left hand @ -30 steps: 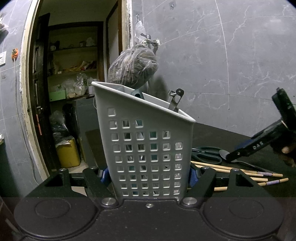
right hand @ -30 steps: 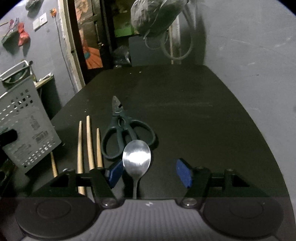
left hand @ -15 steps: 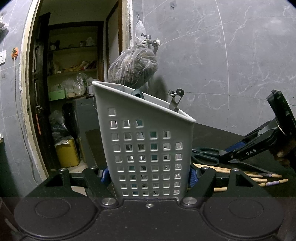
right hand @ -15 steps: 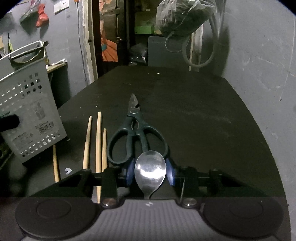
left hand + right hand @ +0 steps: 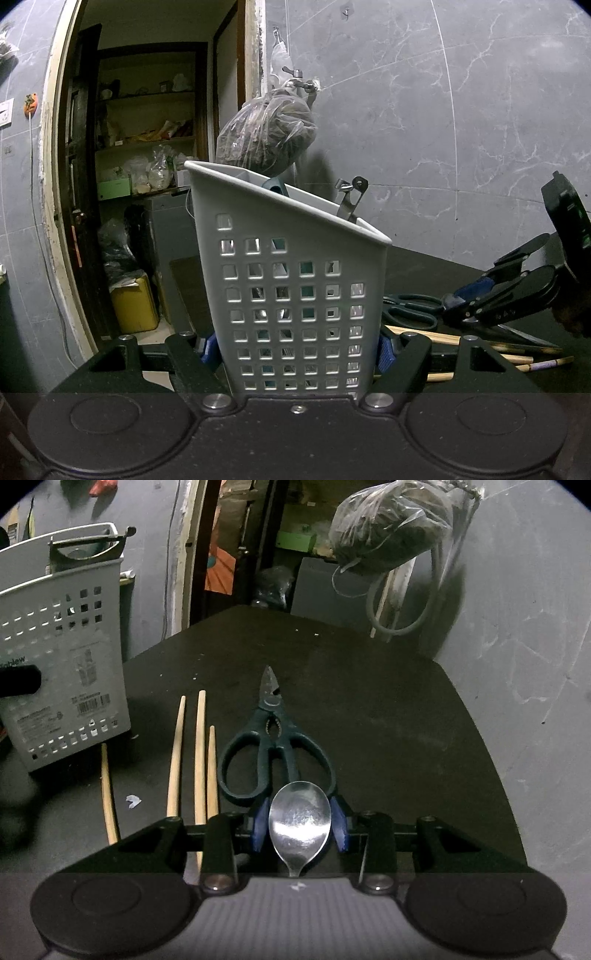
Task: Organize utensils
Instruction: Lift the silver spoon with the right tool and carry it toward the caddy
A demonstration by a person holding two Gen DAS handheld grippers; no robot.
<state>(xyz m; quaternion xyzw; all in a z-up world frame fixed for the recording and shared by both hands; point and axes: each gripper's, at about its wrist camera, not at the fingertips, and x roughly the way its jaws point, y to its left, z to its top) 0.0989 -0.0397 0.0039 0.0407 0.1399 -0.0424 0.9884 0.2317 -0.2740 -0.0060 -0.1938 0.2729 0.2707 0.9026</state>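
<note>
**Spoon clamped on the right, utensil holder clamped on the left**

Left wrist view: the left gripper [image 5: 297,349] is squeezing the white perforated utensil holder [image 5: 291,295] between its blue pads [image 5: 384,352], one pad pressing on each side wall. The holder is leaning slightly, and a teal handle [image 5: 275,186] and a metal tool [image 5: 349,201] are poking above its slanted rim. To the right, on the black table [image 5: 443,269], the scissors [image 5: 410,310] and several wooden chopsticks [image 5: 480,350] are lying, and the right gripper [image 5: 472,299] is sitting low over them. A plastic bag [image 5: 267,136] is hanging from a tap on the grey wall behind the holder.

Right wrist view: the right gripper [image 5: 299,827] is holding the metal spoon [image 5: 299,821], its blue pads [image 5: 339,829] closing narrowly on either side of the bowl, which is facing up. Just beyond the spoon the dark green scissors [image 5: 273,746] are lying closed, blades pointing away. Left of the scissors three chopsticks [image 5: 201,753] are lying side by side, with a fourth [image 5: 109,794] further left, nearer the utensil holder [image 5: 62,653], which is standing at the table's [image 5: 388,720] left edge.
</note>
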